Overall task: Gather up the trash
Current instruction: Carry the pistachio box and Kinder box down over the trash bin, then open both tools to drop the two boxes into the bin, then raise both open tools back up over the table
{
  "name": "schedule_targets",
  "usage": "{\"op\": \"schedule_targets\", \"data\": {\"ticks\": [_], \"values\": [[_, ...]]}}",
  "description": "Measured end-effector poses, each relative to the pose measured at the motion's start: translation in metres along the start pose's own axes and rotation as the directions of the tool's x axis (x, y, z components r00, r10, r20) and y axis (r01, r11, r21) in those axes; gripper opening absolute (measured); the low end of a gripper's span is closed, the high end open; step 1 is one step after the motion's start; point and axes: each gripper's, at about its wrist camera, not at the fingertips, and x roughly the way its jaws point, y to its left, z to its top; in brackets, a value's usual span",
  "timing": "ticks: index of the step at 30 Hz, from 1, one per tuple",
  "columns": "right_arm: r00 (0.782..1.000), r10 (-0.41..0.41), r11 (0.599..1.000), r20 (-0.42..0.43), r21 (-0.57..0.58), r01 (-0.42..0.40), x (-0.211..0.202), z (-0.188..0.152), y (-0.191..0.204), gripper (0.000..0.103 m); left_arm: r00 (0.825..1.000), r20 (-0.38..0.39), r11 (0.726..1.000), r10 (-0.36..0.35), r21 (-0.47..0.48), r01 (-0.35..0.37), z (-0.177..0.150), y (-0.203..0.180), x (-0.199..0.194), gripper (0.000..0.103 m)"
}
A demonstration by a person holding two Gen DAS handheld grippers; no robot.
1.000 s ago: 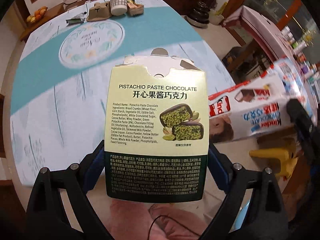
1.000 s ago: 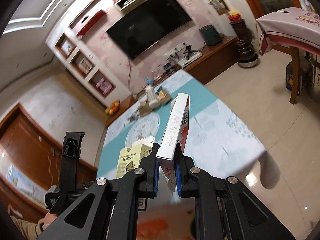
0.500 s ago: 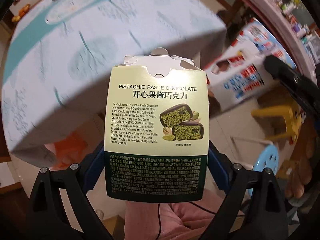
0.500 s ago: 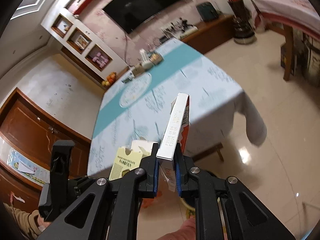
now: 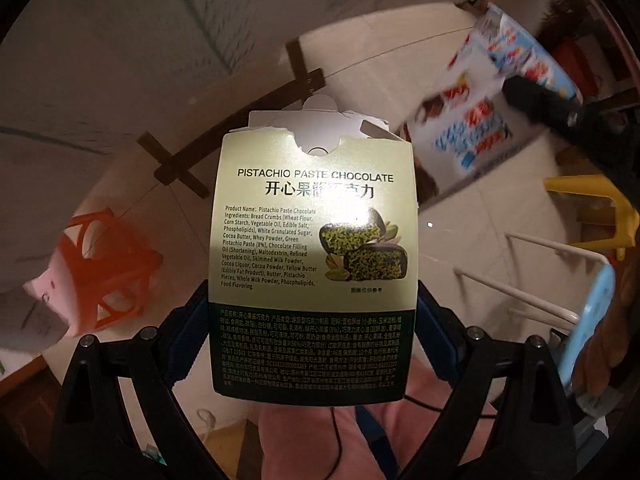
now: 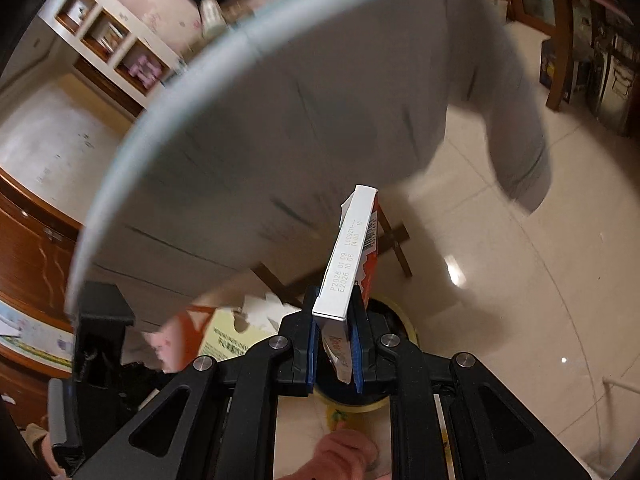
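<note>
Left gripper (image 5: 314,344) clamps upright pistachio chocolate box (image 5: 314,256); right gripper (image 6: 334,344) pinches Kinder box (image 6: 352,256) edge-on, both pitched floorward.

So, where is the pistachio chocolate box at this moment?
The pistachio chocolate box fills the middle of the left wrist view, clamped upright in the left gripper above the floor, with the Kinder box to its upper right.

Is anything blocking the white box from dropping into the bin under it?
Nothing visible does. The right tongs hold the white Kinder box directly above the dark-mouthed, yellow-rimmed bin. The tongs hide most of the opening, so its inside is unclear.
</note>
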Motion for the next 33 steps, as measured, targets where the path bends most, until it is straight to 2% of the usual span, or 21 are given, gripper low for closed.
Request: {"op": "schedule_targets", "data": {"ticks": [6,8,9,10,19,25,33], "values": [[0.997,-0.004,1.000,-0.079,-0.013,0.003,0.085,-0.024,-0.006,0.014,1.000,0.028,1.000,0.009,0.010,-0.009,0.014,0.021,0.054,0.091],[0.995,-0.019,1.000,-0.100,-0.011,0.018,0.100,-0.031,-0.007,0.020,1.000,0.028,1.000,0.012,0.007,-0.012,0.017,0.025,0.065,0.092],[0.993,-0.030,1.000,-0.111,0.000,0.030,0.107,-0.034,-0.009,0.031,1.000,0.020,1.000,0.010,0.008,-0.010,0.017,0.026,0.070,0.092],[0.993,-0.037,0.999,-0.112,0.010,0.039,0.110,-0.036,-0.010,0.039,1.000,0.012,1.000,0.012,0.008,-0.012,0.017,0.028,0.074,0.092],[0.990,-0.048,0.998,-0.133,0.024,0.052,0.110,-0.043,-0.007,0.040,0.999,0.035,1.000,0.022,-0.012,-0.022,0.018,0.043,0.068,0.096],[0.987,-0.054,0.998,-0.149,0.005,0.055,0.083,-0.040,0.009,0.040,0.998,0.062,0.999,-0.004,-0.034,0.006,0.017,0.042,0.033,0.096],[0.992,-0.044,0.999,-0.115,-0.019,0.042,0.004,-0.014,0.036,0.040,0.990,0.142,0.997,-0.027,-0.072,0.038,-0.004,0.033,-0.081,0.096]]}}
